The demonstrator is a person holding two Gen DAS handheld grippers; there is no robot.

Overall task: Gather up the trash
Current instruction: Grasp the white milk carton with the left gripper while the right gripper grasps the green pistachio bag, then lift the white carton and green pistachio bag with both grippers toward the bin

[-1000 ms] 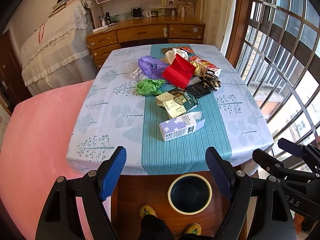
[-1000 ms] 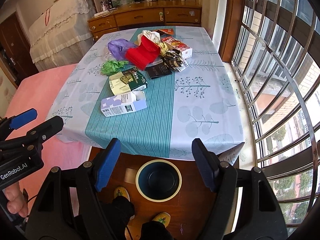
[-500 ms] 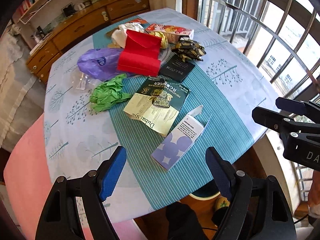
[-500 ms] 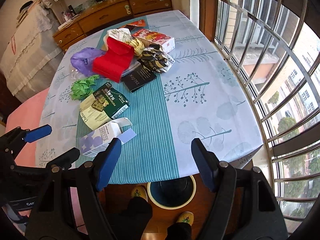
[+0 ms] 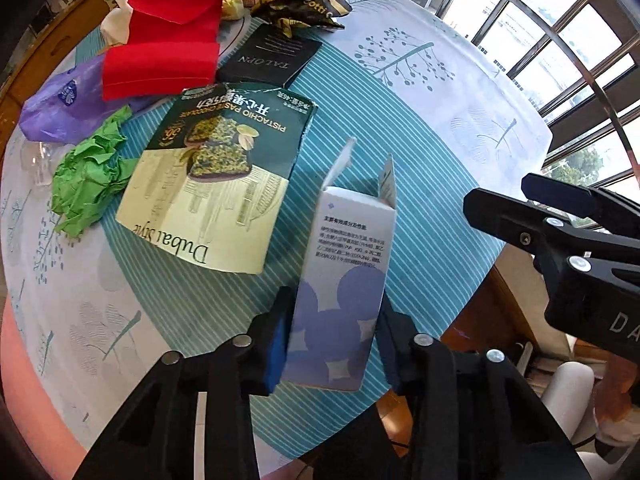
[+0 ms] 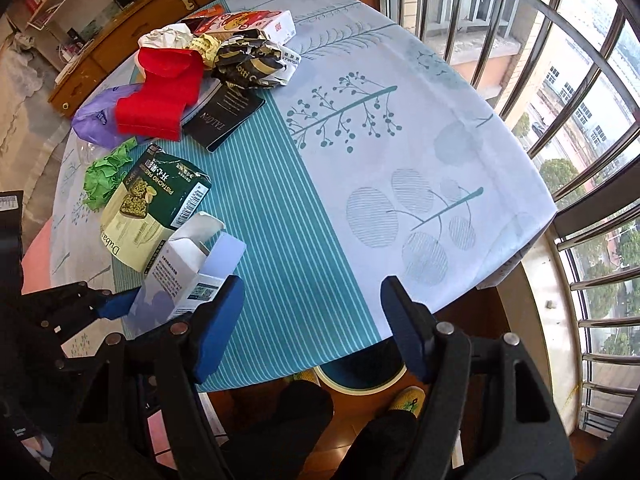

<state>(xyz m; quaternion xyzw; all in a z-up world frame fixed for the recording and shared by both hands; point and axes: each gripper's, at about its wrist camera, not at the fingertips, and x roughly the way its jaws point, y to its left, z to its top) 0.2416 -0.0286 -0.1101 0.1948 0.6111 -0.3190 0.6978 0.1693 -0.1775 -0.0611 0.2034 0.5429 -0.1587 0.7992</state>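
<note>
While the left gripper (image 5: 334, 336) closes its jaws around the white-and-purple open cardboard carton (image 5: 344, 280) at the near edge of the teal-striped tablecloth (image 6: 280, 184), pads look to be on its sides, the right gripper (image 6: 312, 320) hangs released, empty. Step: first pickup. Next, probably: lift, carry to the round dark bin (image 6: 360, 376) under the table edge.

White carton (image 5: 348, 272) with purple blobs, green crumpled paper (image 5: 86, 178), red pouch (image 5: 164, 46), teal-striped cloth (image 6: 280, 184) (leaf prints at 3 o'clock).
</note>
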